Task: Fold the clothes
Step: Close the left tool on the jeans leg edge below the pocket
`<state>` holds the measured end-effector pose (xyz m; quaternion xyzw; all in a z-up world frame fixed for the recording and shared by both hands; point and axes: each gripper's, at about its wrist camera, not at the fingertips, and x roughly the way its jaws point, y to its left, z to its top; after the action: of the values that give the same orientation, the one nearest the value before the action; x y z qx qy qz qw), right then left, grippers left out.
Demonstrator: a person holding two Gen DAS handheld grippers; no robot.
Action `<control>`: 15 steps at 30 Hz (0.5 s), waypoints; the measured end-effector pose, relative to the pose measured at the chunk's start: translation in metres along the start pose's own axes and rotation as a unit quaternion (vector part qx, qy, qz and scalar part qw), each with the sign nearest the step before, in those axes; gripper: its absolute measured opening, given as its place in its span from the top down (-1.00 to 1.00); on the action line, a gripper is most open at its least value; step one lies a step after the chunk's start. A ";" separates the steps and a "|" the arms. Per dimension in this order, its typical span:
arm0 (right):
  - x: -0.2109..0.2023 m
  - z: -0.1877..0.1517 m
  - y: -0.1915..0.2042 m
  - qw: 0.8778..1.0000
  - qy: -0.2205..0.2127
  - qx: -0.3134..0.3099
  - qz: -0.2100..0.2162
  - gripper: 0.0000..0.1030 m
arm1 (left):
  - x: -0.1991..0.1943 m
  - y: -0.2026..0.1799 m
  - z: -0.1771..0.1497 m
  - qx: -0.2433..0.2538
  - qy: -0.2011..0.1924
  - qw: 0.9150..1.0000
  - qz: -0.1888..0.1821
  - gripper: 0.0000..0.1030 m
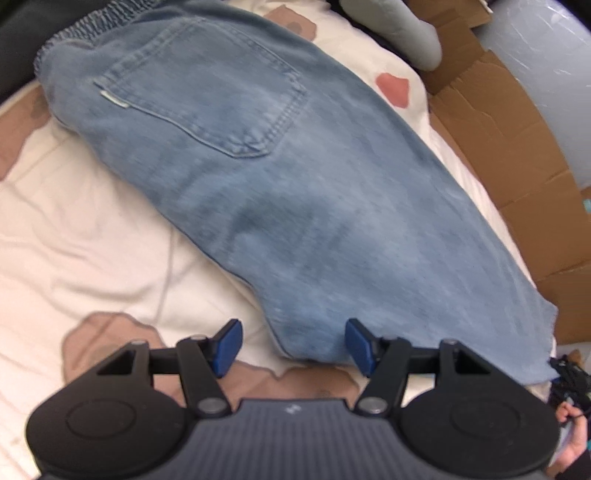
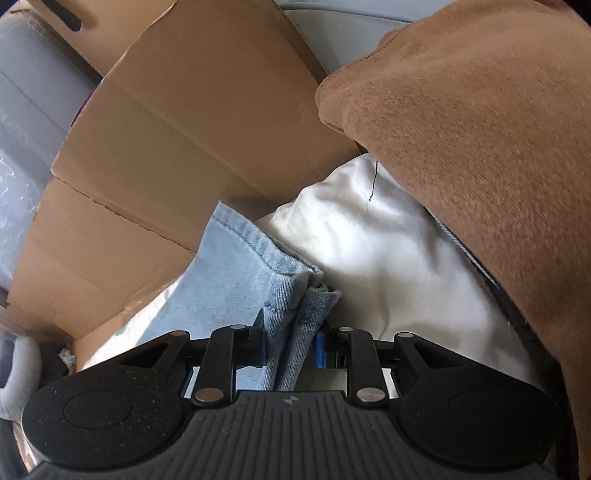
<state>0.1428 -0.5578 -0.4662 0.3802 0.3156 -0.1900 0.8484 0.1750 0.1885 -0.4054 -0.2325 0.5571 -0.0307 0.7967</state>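
Light blue jeans [image 1: 258, 177] lie folded lengthwise on a white bed sheet [image 1: 92, 240], back pocket up and elastic waistband at the far left. My left gripper [image 1: 291, 339] hovers open over the near edge of the leg; nothing is pinched between its blue pads. In the right wrist view, the bunched hem of the jeans [image 2: 236, 266] runs between the fingers of my right gripper [image 2: 290, 343]. Its pads press on the layered denim, and the jaws stand slightly apart around the thick cloth.
Flattened cardboard [image 1: 498, 147] lines the bed's far right side and rises close behind the hem as cardboard [image 2: 184, 129]. A brown fleece cloth [image 2: 480, 147] overhangs white bedding [image 2: 369, 251]. A grey padded object [image 1: 406, 29] lies at the back. A hand [image 1: 576, 443] shows at the lower right.
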 end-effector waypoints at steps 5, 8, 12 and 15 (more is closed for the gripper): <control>0.000 0.007 -0.001 1.000 0.007 -0.009 -0.004 0.74 | 0.009 -0.003 -0.005 -0.008 -0.004 1.000 -0.008 -0.25; -0.003 0.013 0.002 1.000 0.007 -0.011 -0.002 0.77 | 0.017 0.004 -0.008 -0.026 -0.015 1.000 -0.008 -0.25; -0.008 0.021 0.007 1.000 0.004 -0.009 0.000 0.79 | 0.018 0.018 -0.016 -0.066 -0.045 0.996 -0.042 -0.25; -0.012 0.028 0.014 1.000 0.001 -0.009 0.003 0.79 | 0.018 0.031 -0.021 -0.104 -0.075 0.989 -0.072 -0.25</control>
<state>0.1527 -0.5696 -0.4359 0.3741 0.3172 -0.1841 0.8518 0.1561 0.2036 -0.4399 -0.3552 0.4776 -0.0122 0.8035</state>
